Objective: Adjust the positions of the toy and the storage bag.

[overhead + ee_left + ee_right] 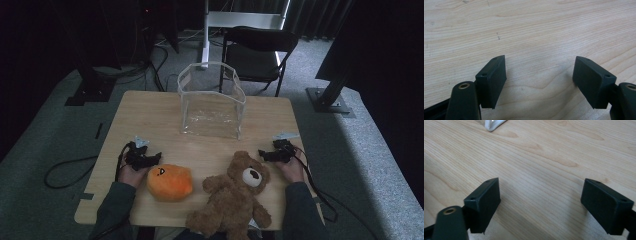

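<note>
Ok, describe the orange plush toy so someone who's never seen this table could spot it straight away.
Start from the wooden table and look at its near edge, on the left side. The orange plush toy lies there, just right of the left gripper and left of the brown teddy bear. It is a round, bright orange blob with a small dark face, with no limbs.

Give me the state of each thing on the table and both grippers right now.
Left gripper: jaws open, nothing between them.
Right gripper: jaws open, nothing between them.
Clear bag: upright, top open, looks empty.
Orange plush: lying on the table, not gripped.
Teddy bear: lying on its back, not gripped.
</note>
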The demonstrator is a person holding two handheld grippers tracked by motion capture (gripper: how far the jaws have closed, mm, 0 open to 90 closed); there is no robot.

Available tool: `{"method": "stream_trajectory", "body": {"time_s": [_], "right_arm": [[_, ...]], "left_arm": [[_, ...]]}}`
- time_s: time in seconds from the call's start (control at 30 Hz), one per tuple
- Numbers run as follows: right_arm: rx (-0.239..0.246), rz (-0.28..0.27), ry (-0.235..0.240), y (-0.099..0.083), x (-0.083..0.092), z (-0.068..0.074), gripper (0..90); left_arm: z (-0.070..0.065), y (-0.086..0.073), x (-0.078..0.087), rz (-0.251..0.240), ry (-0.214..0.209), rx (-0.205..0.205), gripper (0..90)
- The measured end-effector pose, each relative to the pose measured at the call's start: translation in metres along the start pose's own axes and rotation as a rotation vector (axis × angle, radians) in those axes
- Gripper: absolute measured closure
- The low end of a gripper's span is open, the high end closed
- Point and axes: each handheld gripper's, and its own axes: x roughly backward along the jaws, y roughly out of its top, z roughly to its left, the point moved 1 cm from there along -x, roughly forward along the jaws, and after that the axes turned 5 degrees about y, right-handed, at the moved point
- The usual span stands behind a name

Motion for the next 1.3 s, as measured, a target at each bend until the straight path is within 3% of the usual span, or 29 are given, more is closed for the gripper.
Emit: {"method": "stream_trajectory", "body": {"time_s": [0.4, 0.67, 0.8, 1.07, 1.3], "right_arm": [[-0.016, 0.006, -0.019, -0.002, 0.001, 0.003, 11.0], [-0.022, 0.016, -0.031, -0.002, 0.004, 0.005, 13.5], [0.000, 0.015, -0.082, -0.001, 0.013, 0.009, 14.0], [0.004, -0.022, -0.092, 0.004, 0.032, 0.015, 17.5], [0.010, -0.034, -0.067, 0.009, 0.046, 0.023, 21.8]], "left_arm": [[-0.001, 0.001, -0.001, 0.000, -0.005, -0.005, 27.5], [-0.001, 0.001, -0.001, 0.000, -0.006, -0.005, 27.5], [-0.001, 0.001, -0.001, 0.000, -0.007, -0.006, 27.5], [-0.001, 0.001, -0.001, -0.001, -0.007, -0.005, 27.5], [-0.001, 0.001, -0.001, -0.001, -0.007, -0.005, 27.5]]}}
